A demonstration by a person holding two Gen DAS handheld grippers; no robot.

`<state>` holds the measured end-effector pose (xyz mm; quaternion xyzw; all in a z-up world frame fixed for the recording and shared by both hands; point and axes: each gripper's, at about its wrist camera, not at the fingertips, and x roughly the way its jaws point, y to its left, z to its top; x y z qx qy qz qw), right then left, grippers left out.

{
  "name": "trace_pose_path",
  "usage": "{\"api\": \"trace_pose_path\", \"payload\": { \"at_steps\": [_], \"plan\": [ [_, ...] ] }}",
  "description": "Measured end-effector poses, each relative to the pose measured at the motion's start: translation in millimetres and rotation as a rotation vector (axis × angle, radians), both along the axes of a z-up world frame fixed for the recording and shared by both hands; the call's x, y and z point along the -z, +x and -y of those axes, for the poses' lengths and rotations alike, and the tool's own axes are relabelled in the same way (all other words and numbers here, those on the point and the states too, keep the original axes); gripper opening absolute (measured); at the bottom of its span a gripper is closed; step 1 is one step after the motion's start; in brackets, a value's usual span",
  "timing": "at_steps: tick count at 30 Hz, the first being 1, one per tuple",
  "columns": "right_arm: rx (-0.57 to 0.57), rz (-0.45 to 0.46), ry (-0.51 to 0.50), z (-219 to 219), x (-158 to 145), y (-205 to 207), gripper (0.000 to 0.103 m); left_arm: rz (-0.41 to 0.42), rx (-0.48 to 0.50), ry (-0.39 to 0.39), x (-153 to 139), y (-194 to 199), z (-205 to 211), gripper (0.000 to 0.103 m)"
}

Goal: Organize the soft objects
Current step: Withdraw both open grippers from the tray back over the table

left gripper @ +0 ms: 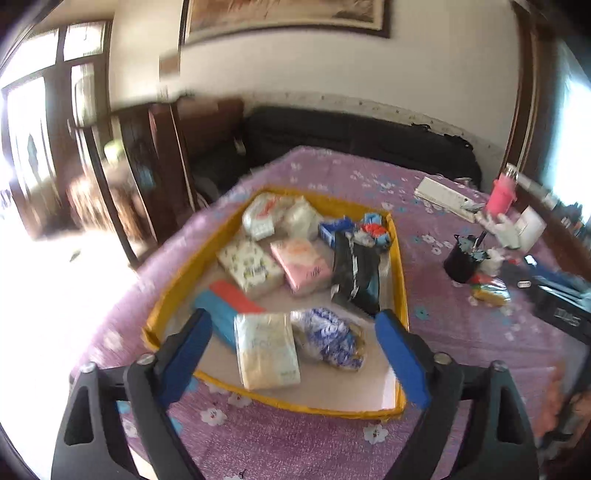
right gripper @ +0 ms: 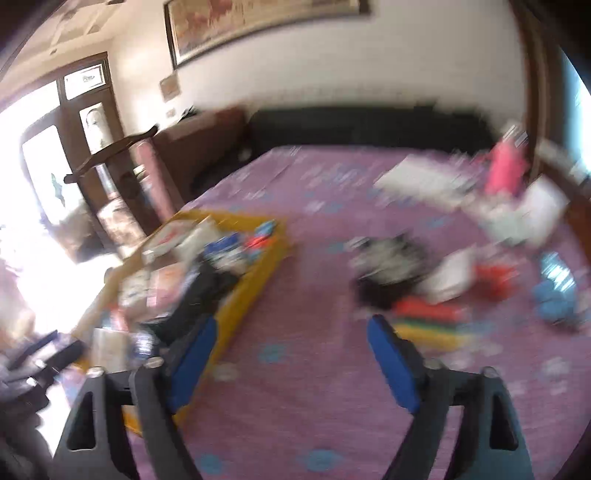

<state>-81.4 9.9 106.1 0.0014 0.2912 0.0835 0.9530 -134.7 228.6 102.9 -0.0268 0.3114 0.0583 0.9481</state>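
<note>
Hovering both grippers empty, left gripper [left gripper: 293, 354] and right gripper [right gripper: 291, 354] spread wide; most soft packs lie in the yellow tray [left gripper: 400, 266]; I judge the blurred loose pile [right gripper: 436, 291] risks a misjudged, partial pinch that drags its neighbours.

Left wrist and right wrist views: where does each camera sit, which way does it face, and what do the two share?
Left wrist: on the left tongs, looking down over the shallow yellow-rimmed tray of soft packets; both blue-padded fingers show, open and empty.
Right wrist: on the right tongs, facing the purple flowered bedspread right of the tray, blurred; its fingers are open and empty.
Shared: tray, bedspread, pink bottle, framed wall picture.
</note>
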Motion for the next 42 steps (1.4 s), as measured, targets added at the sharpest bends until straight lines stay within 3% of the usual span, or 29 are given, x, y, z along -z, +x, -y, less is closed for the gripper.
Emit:
{"api": "trace_pose_path", "payload": {
  "at_steps": [3,5,8,12,21,27,33,38,42],
  "plan": [
    [0.079,0.145,-0.095,16.3,-10.6,-25.6,0.103,0.047,0.012,0.06,-8.5,-6.5,19.3,0.097],
    [0.106,0.189,-0.171,31.5,-10.9,-35.0,0.103,0.042,0.039,0.075,-11.4,-6.4,33.5,0.097],
    [0.125,0.128,-0.205,52.9,-3.8,-30.0,0.103,0.026,0.071,0.089,-11.6,-4.8,51.6,0.097],
    [0.148,0.024,-0.125,95.0,10.6,-30.6,0.103,0.003,0.135,0.123,-7.7,-4.8,84.6,0.097],
    [0.269,0.001,-0.056,169.3,22.4,-43.6,0.103,-0.073,0.259,0.156,12.7,13.5,143.4,0.097],
    [0.365,-0.05,0.03,230.5,28.4,-27.8,0.102,-0.171,0.348,0.03,41.6,50.2,169.0,0.097],
    [0.446,-0.146,0.136,284.5,41.1,-2.2,0.102,-0.189,0.435,-0.083,60.3,78.9,186.0,0.097],
    [0.404,-0.181,0.151,278.5,45.9,22.1,0.101,-0.25,0.444,-0.161,83.3,93.1,184.5,0.097],
    [0.347,-0.206,0.111,249.4,46.4,57.3,0.098,-0.267,0.389,-0.305,91.0,104.1,162.0,0.097]
  ]
}}
